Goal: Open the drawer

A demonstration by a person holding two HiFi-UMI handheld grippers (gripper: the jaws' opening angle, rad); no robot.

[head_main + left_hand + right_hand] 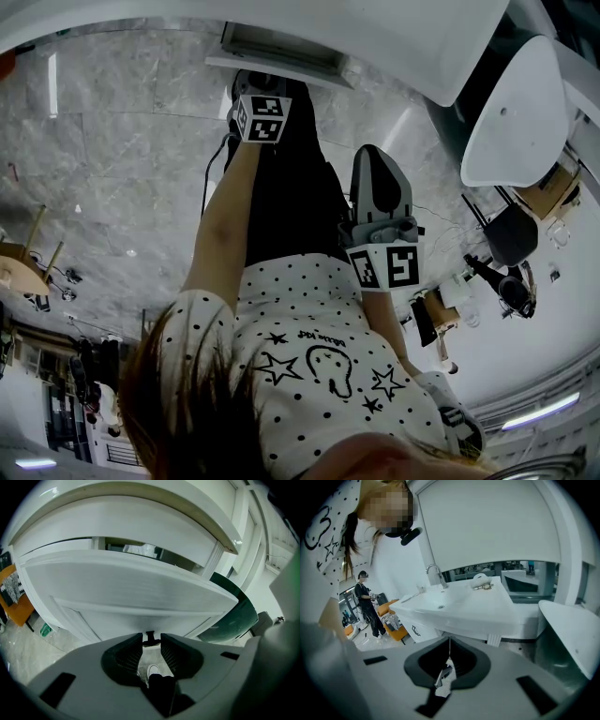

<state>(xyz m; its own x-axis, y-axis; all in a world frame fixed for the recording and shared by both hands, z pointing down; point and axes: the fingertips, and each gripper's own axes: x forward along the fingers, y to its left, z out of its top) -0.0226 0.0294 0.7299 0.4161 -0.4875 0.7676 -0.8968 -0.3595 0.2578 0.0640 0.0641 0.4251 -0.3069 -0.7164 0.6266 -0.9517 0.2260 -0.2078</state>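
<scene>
At drawer front, left tongs clamp black handle; right tongs pressed together.

White, grey and black almost everywhere
The drawer is white with a little black handle. The left tongs and right tongs are grey with black ribbed pads. The marker cubes have black and white squares. The shirt is white with black dots, stars and a smiley. The trousers are black, the shoe white. The floor is streaky grey. The sink surface is white, with an orange chair to its left.
</scene>
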